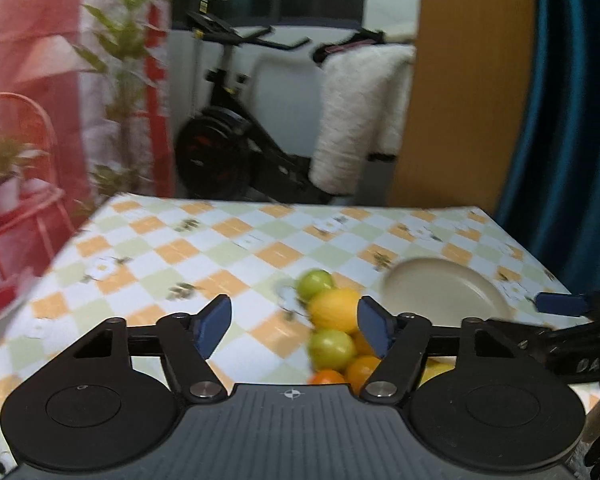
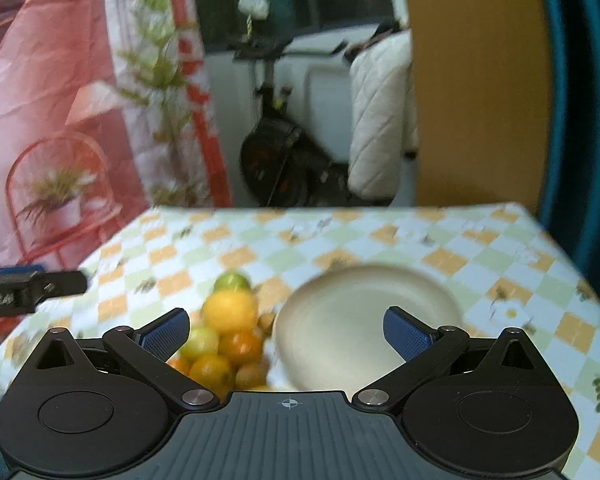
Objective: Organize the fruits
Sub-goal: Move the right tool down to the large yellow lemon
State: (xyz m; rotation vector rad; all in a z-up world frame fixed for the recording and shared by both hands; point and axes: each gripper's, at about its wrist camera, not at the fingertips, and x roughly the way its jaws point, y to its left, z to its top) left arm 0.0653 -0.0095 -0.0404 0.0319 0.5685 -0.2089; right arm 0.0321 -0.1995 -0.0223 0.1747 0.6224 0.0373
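Observation:
A pile of fruits point(image 1: 334, 332) lies on the checkered tablecloth: green, yellow and orange ones, blurred. It also shows in the right wrist view point(image 2: 224, 340). A beige plate point(image 1: 444, 288) lies empty to the right of the pile; it also shows in the right wrist view point(image 2: 364, 328). My left gripper point(image 1: 294, 326) is open and empty, above the near side of the pile. My right gripper point(image 2: 286, 336) is open and empty, over the gap between pile and plate. Each gripper shows at the edge of the other's view.
The table point(image 1: 180, 248) carries an orange, green and white checkered cloth. Beyond its far edge stand an exercise bike point(image 1: 228, 140), a white padded garment point(image 1: 356, 116), a wooden panel point(image 1: 468, 80) and a blue curtain point(image 1: 568, 120). A red printed backdrop point(image 1: 28, 80) hangs at left.

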